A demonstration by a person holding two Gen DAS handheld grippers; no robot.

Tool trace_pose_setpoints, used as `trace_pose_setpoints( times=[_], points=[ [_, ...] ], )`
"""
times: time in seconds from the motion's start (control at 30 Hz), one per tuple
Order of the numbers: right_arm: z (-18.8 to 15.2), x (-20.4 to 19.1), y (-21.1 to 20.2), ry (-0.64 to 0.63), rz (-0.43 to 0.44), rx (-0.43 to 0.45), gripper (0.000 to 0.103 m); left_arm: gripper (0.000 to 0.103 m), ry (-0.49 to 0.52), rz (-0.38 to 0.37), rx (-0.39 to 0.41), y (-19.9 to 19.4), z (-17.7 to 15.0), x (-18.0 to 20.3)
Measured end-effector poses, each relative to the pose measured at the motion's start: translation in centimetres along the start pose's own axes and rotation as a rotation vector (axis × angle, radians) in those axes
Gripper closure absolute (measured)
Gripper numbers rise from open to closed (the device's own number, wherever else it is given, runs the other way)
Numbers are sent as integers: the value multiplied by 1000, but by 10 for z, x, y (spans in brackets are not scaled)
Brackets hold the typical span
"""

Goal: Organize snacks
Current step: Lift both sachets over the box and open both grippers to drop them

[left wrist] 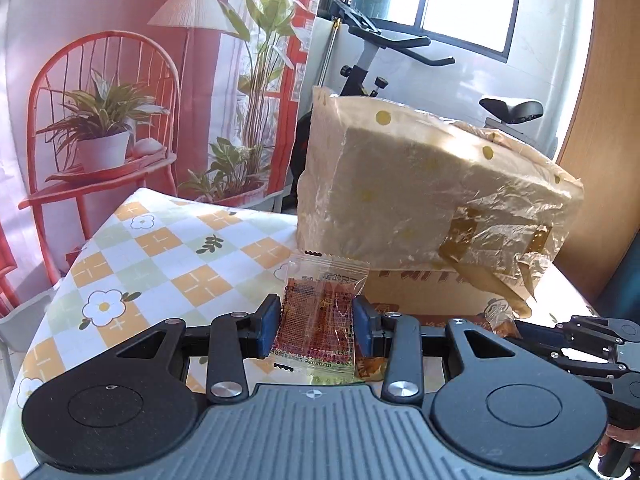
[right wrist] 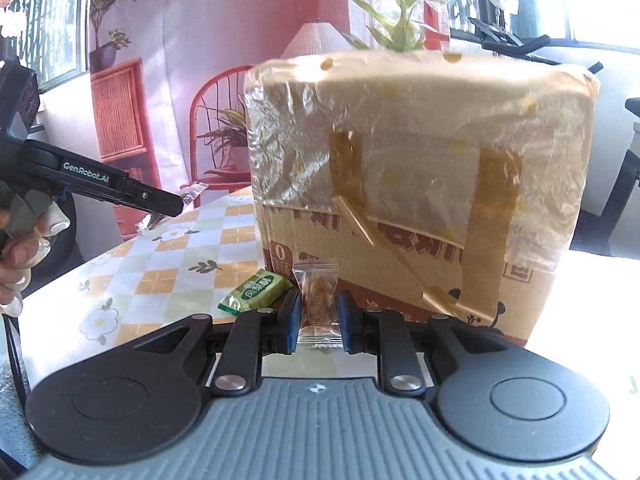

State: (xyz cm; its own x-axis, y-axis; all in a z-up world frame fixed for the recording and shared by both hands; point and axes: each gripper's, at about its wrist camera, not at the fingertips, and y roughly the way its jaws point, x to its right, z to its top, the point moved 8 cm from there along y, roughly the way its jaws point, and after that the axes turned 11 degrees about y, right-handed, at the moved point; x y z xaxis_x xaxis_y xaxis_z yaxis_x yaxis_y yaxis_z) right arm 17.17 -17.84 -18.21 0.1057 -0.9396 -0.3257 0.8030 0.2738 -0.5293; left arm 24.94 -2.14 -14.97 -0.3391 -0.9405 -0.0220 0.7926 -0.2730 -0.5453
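Observation:
My left gripper (left wrist: 316, 326) is shut on a clear snack packet with red-brown contents (left wrist: 320, 312), held above the table in front of the cardboard box (left wrist: 420, 296). My right gripper (right wrist: 319, 317) is shut on a clear packet with a brown biscuit-like snack (right wrist: 318, 304), close to the box's (right wrist: 400, 272) lower front. A green wrapped snack (right wrist: 256, 292) lies on the tablecloth left of the right gripper. The box is covered by a plastic bag with yellow dots (left wrist: 420, 184). The left gripper also shows at the left of the right wrist view (right wrist: 176, 206).
The table has a checked floral cloth (left wrist: 168, 256). The bag-covered box (right wrist: 420, 140) fills the far side. The right gripper's body shows at the right edge of the left wrist view (left wrist: 592, 344). An exercise bike (left wrist: 384, 52) and a printed backdrop stand beyond the table.

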Motion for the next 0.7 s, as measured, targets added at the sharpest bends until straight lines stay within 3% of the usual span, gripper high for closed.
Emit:
trace_pose_setpoints(
  times=[0.13, 0.3, 0.47, 0.57, 0.7],
  points=[
    [54, -10, -28, -13, 25, 151, 82, 62, 40, -23, 112, -12, 52, 17],
    [118, 8, -38, 8, -60, 264, 82, 61, 89, -21, 212, -6, 116, 34],
    [153, 36, -18, -30, -204, 244, 82, 61, 102, -4, 219, 30, 153, 49],
    [158, 58, -4, 3, -277, 189, 82, 61, 108, 11, 183, 54, 161, 54],
    [155, 83, 8, 106, -320, 118, 80, 57, 29, 48, 156, 73, 163, 48]
  ],
)
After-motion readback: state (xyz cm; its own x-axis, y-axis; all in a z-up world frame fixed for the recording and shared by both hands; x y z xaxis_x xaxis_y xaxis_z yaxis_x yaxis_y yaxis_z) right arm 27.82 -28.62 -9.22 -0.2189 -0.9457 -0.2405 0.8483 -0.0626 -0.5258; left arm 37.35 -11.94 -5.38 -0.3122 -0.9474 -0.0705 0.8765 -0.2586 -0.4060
